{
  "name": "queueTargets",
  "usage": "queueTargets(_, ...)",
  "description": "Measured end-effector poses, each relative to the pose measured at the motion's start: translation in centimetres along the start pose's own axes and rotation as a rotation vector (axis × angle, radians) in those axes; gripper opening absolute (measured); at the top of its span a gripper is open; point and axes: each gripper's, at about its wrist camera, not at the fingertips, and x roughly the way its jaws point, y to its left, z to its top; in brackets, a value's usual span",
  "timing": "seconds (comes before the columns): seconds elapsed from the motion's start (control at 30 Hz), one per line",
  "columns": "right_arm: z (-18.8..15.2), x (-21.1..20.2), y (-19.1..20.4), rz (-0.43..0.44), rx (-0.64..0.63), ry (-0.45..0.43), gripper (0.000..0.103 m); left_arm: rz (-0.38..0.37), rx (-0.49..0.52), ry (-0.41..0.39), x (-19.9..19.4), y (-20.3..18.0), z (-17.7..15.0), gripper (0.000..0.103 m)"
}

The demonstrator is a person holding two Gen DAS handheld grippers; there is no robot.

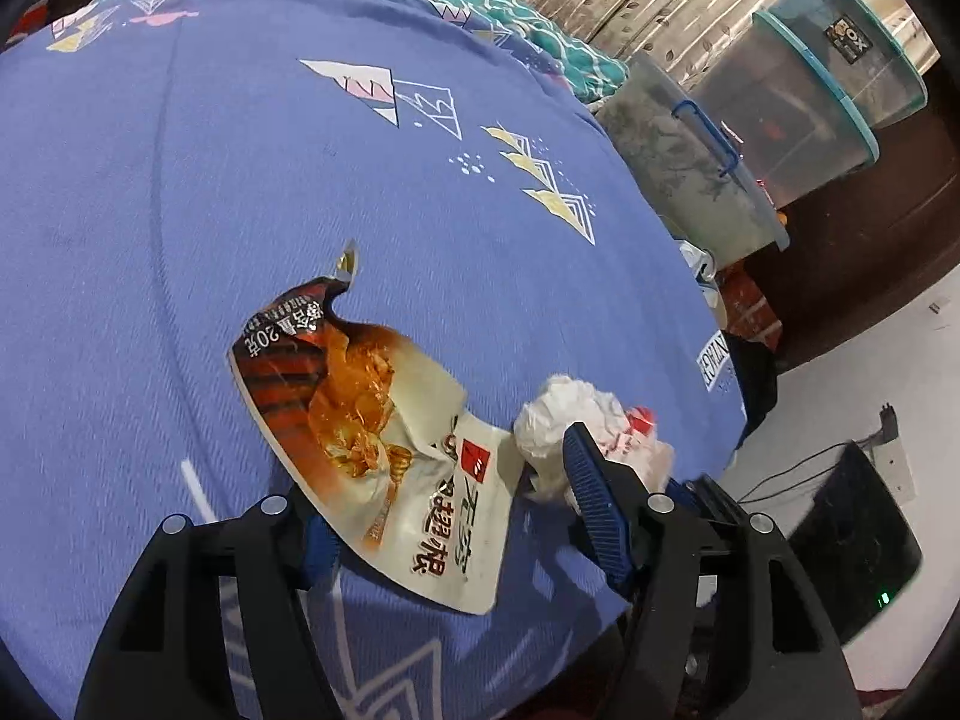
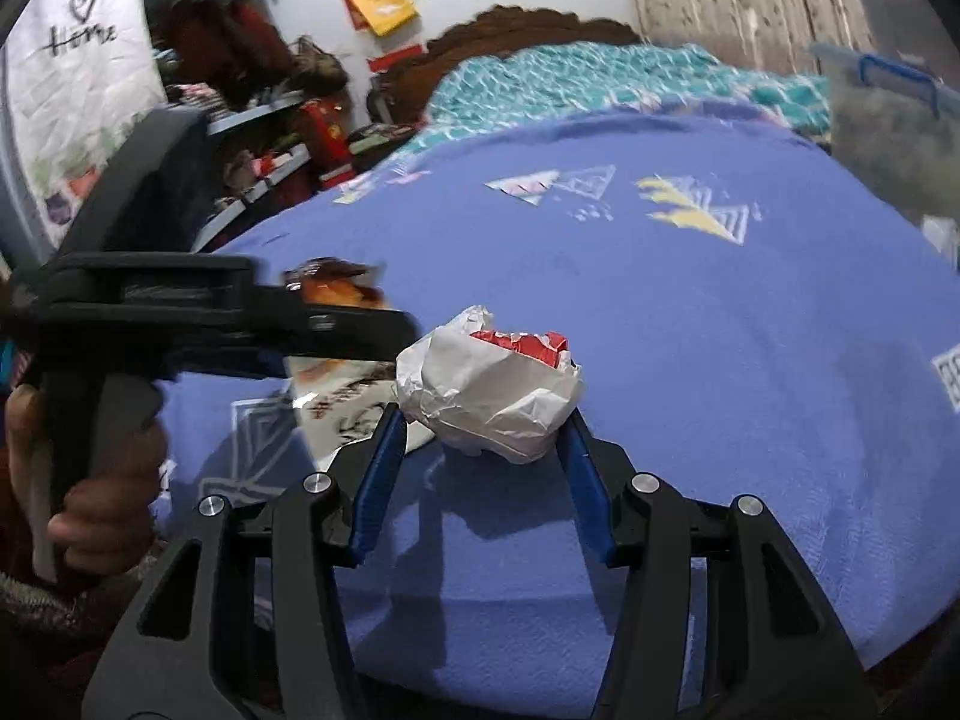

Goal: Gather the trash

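Observation:
An orange and white snack wrapper (image 1: pixel 372 420) lies on the blue bed sheet (image 1: pixel 240 192). My left gripper (image 1: pixel 450 498) is open, its jaws on either side of the wrapper's near end. A crumpled white and red paper ball (image 1: pixel 570 420) lies just right of it. In the right wrist view my right gripper (image 2: pixel 480 438) is open, its blue fingers (image 2: pixel 378 468) on either side of the paper ball (image 2: pixel 492 390), close to it. The left gripper (image 2: pixel 336 330) shows over the wrapper (image 2: pixel 342 396) there.
Clear plastic storage boxes (image 1: pixel 798 102) stand past the bed's right edge, with a black device (image 1: pixel 852 540) on the floor. A teal patterned blanket (image 2: pixel 600 84) lies at the bed's far end. Cluttered shelves (image 2: pixel 258 138) stand to the left.

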Motion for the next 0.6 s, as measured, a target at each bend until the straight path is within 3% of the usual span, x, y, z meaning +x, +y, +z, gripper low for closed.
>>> queueTargets(0.17,-0.2,-0.3,-1.5,-0.072,0.052,-0.015,0.055,0.035,0.026,-0.010,0.0,-0.1,0.0,0.062)
queueTargets(0.23,-0.3,-0.3,-2.3,-0.089,0.080,-0.015,0.060,0.049,0.030,-0.020,-0.2,-0.1,-0.2,0.061)
queueTargets(0.3,-0.3,-0.5,-2.7,-0.108,0.100,-0.030,0.071,0.074,0.038,-0.028,-0.3,0.1,-0.4,0.049)
queueTargets(0.33,-0.3,-0.6,-2.9,-0.117,0.108,-0.038,0.078,0.098,0.048,-0.031,-0.3,0.1,-0.5,0.035)
queueTargets(0.4,-0.2,-0.7,-3.1,-0.120,0.113,-0.049,0.081,0.096,0.044,-0.027,-0.2,0.4,-0.5,0.026)
queueTargets(0.5,-0.1,-0.7,-3.1,-0.128,0.110,-0.053,0.087,0.073,0.040,-0.030,-0.5,0.5,-0.5,0.021)
queueTargets(0.6,-0.1,-0.9,-3.3,-0.139,0.115,-0.062,0.089,0.100,0.088,-0.041,-0.9,-0.5,-0.7,0.021)
